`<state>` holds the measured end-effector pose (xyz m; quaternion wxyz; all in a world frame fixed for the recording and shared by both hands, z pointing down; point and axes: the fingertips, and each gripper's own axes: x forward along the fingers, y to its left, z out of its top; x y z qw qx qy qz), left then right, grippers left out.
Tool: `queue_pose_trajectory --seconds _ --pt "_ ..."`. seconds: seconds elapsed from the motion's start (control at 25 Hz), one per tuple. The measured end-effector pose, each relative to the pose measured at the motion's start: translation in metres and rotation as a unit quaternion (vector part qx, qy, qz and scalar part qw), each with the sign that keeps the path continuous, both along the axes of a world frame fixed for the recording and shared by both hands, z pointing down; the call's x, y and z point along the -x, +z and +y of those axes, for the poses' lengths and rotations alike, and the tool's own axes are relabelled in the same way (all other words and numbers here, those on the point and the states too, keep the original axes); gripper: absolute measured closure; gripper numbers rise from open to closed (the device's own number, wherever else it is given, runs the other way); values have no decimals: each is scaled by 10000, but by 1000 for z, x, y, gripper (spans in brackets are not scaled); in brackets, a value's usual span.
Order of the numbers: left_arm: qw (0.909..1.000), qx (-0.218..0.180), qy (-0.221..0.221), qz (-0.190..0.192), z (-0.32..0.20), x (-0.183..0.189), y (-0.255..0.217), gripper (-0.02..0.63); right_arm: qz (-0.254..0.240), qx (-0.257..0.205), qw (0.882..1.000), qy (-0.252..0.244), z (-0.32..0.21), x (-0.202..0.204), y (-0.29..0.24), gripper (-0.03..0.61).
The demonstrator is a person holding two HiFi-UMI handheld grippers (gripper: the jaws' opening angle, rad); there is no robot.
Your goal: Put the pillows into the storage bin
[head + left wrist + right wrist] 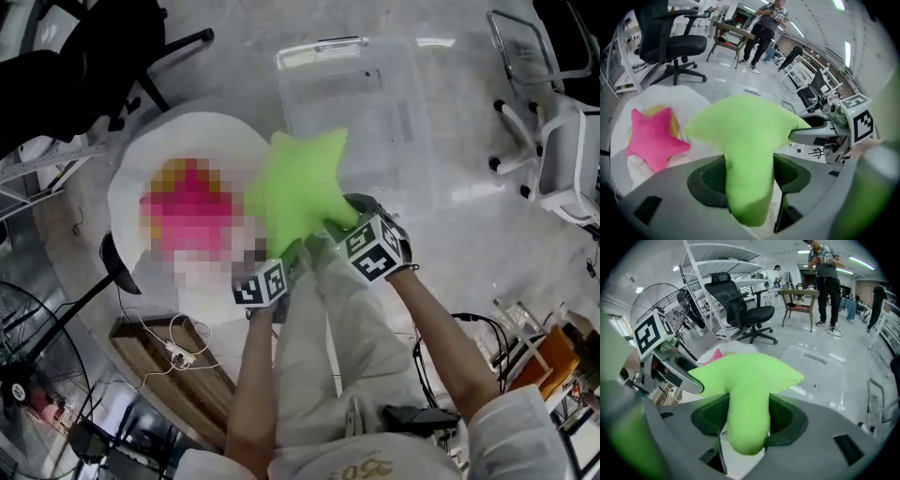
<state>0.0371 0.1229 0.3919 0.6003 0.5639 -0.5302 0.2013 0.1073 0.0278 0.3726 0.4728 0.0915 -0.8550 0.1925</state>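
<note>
Pale polished flooring runs through a wide workroom. On it stands one clear plastic storage bin (394, 103), and to its left lies one white round cushion (202, 131).

One pink star pillow (654, 136) lies on that cushion, with something yellow partly showing beneath it.

One green star pillow (305, 183) is held off the floor between the cushion and the bin. In the head view its upper point overlaps the bin's near edge.

Two grippers hold it, each on a separate arm of the star. The left gripper (292, 251) has its jaws closed on one lower arm, and the dark pads press into the fabric from both sides in the left gripper view. The right gripper (330, 232) pinches a neighbouring arm the same way, and the pillow bulges out below its jaws in the right gripper view. The two grippers sit just beside each other, and each gripper view shows the other's marker cube.

One black office chair (740, 301) stands behind, near one small wooden table (797, 296). One floor fan (656, 305) stands on the left. Two white chairs (562, 141) stand to the right of the bin. One person (825, 268) stands by the table, and a second is farther back.
</note>
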Motion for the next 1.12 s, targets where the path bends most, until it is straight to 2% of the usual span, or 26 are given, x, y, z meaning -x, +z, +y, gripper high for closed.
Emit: queue_pose_trajectory --seconds 0.32,0.76,0.88,1.12 --pt "9967 -79 800 126 -26 -24 15 322 157 -47 9954 946 -13 -39 14 337" --pt "9846 -158 1693 408 -54 -55 42 325 421 -149 9809 1892 -24 -80 37 339" --pt "9812 -220 1870 418 -63 -65 46 325 437 -187 9772 2070 -28 -94 42 339" --pt "9800 -177 1943 381 -80 -94 64 325 417 -122 9758 2143 -44 -122 61 339"
